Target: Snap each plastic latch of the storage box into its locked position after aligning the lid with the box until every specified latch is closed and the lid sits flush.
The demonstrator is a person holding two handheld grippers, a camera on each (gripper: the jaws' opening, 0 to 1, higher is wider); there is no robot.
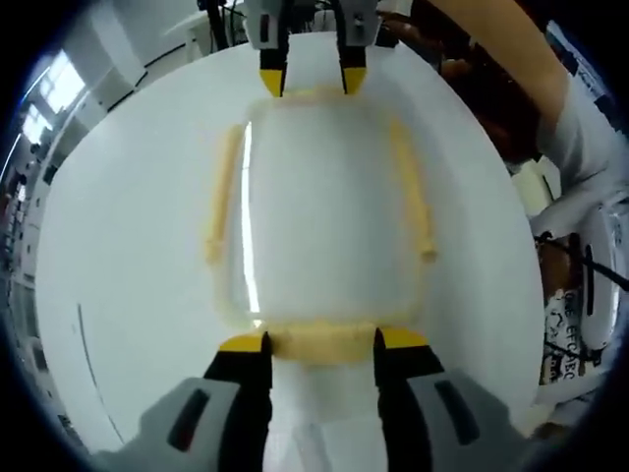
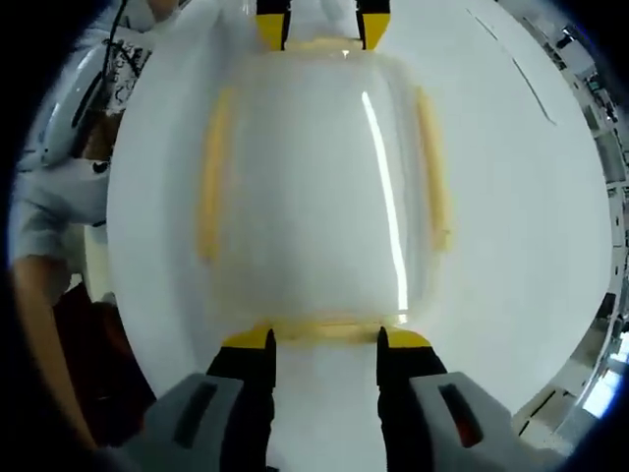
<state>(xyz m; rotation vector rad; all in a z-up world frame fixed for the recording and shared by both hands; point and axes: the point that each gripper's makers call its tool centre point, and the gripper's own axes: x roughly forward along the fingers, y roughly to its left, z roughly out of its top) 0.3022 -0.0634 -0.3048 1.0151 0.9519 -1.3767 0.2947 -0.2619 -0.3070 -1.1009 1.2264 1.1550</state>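
A translucent storage box with its lid point(image 1: 329, 216) point(image 2: 305, 197) on lies on a white table. Yellow latches run along its long sides point(image 1: 224, 197) point(image 1: 413, 192) point(image 2: 211, 182) point(image 2: 432, 167). My left gripper point(image 1: 322, 341) stands open at the box's near end, and its yellow-tipped jaws straddle the end latch point(image 1: 319, 349). At the opposite end, my right gripper point(image 2: 324, 339) is open too, straddling that end's latch point(image 2: 324, 326). Each gripper shows at the top of the other's view: the right gripper point(image 1: 313, 81) and the left gripper point(image 2: 322, 28).
The white round table point(image 1: 128, 246) point(image 2: 511, 197) spreads wide on both sides of the box. A person's white sleeve point(image 1: 580, 128) point(image 2: 49, 206) is beside the table. Cables and equipment lie beyond the table edge.
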